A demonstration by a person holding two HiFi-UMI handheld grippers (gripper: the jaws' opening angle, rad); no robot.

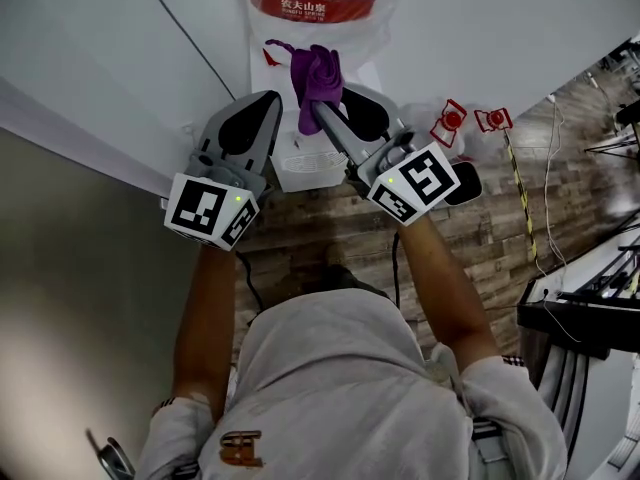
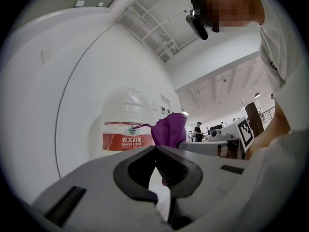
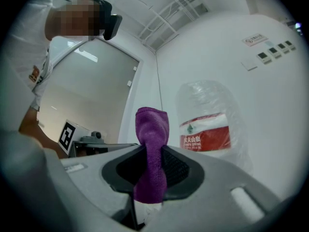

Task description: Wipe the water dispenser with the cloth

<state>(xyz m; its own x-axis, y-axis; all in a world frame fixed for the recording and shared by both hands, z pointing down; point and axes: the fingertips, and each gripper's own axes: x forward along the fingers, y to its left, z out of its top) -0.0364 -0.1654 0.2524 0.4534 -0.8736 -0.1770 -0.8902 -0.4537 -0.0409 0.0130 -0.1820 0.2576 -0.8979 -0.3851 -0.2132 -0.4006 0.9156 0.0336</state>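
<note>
the purple cloth (image 1: 318, 71) is clamped between the jaws of the right gripper (image 1: 320, 108), just in front of the bottle (image 1: 316, 3) on the water dispenser (image 1: 303, 164). the left gripper (image 1: 273, 98) is held beside it, jaws pressed together and empty.

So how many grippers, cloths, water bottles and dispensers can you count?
Grippers: 2, the left gripper and the right gripper
Purple cloth: 1
Water bottle: 1
Water dispenser: 1
Total: 5
</note>
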